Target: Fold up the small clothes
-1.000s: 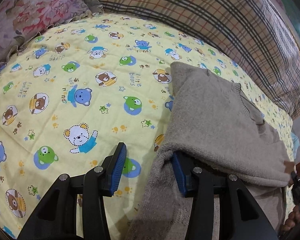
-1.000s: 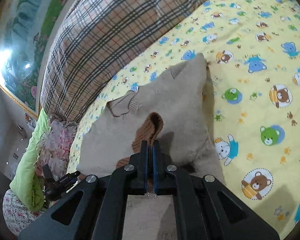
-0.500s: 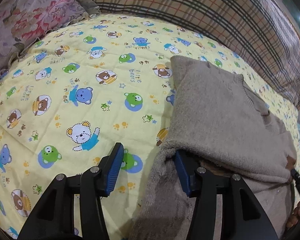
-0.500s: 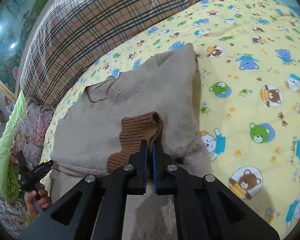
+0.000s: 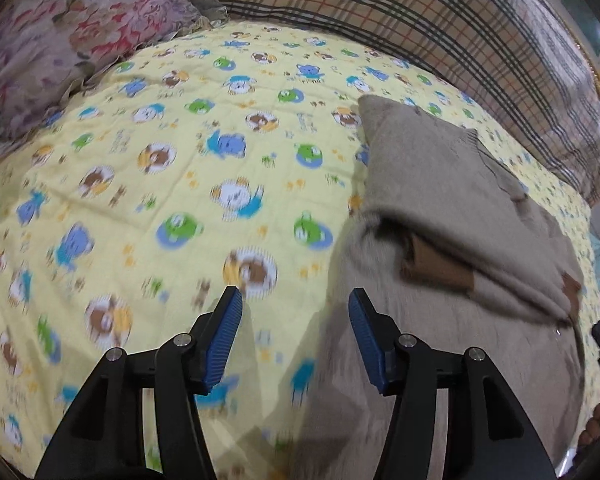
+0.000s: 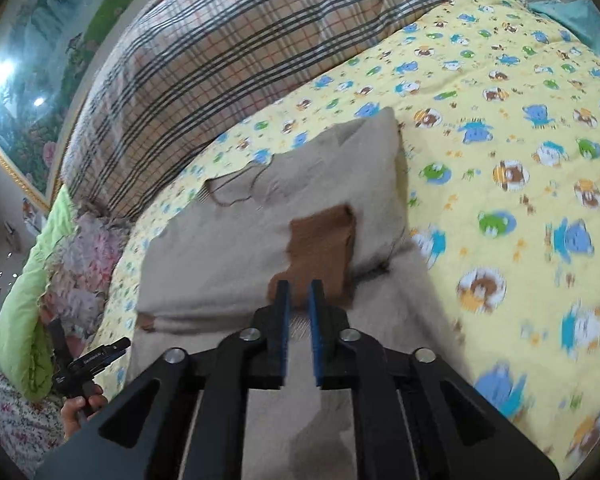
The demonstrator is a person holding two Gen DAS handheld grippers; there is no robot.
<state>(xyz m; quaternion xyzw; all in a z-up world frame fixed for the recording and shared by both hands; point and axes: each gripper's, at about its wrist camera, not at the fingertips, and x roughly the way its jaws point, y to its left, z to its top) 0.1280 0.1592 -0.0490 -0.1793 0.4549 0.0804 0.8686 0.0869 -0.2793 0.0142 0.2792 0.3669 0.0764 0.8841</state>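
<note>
A small beige knit sweater (image 5: 440,184) with brown cuffs lies on the yellow bear-print quilt (image 5: 160,168). Its sleeves are folded in over the body, and one brown cuff (image 6: 320,244) lies flat on top. My left gripper (image 5: 296,316) is open and empty above the sweater's left edge, apart from the fabric. My right gripper (image 6: 299,292) is slightly open just in front of the brown cuff, which rests on the sweater (image 6: 228,248). The brown cuff also shows in the left wrist view (image 5: 436,268).
A plaid blanket (image 5: 420,20) runs along the far side of the quilt. A floral pillow (image 5: 60,32) lies at the far left. A green cushion (image 6: 28,280) and floral bedding lie at the left of the right wrist view, near the person's hand.
My right gripper opened and let the brown cuff drop flat onto the sweater. My left gripper pulled back out from under the sweater's edge and stays open.
</note>
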